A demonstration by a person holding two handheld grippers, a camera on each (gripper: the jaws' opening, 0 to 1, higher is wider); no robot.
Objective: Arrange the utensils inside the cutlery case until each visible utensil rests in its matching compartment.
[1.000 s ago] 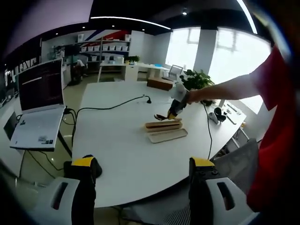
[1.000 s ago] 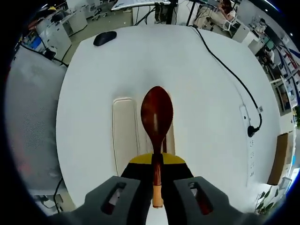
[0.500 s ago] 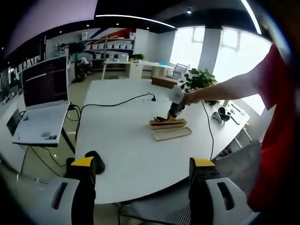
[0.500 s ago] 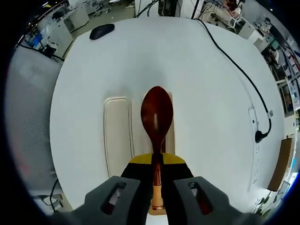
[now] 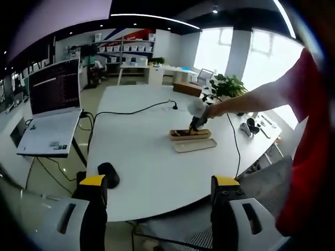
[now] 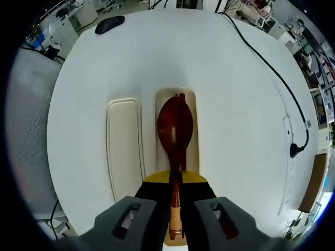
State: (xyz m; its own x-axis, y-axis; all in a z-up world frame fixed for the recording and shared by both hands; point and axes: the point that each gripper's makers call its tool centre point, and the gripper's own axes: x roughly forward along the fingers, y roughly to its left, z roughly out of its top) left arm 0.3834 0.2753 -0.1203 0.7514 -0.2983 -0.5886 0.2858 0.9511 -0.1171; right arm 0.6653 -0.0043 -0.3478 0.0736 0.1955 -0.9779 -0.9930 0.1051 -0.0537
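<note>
Right gripper [image 6: 175, 180]: jaws pinching the spoon [image 6: 175, 125] over the cutlery case [image 6: 193, 136]
Left gripper [image 5: 156, 183]: jaws spread, holding nothing
Lid [image 6: 124, 146]: beside the case

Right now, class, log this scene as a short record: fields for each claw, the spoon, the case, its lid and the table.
right claw: shut on spoon
spoon: dark red bowl, held over the open case
case: open tray, on the table
lid: flat beside the case
left claw: open, holding nothing
table: white, with a black cable and a mouse
</note>
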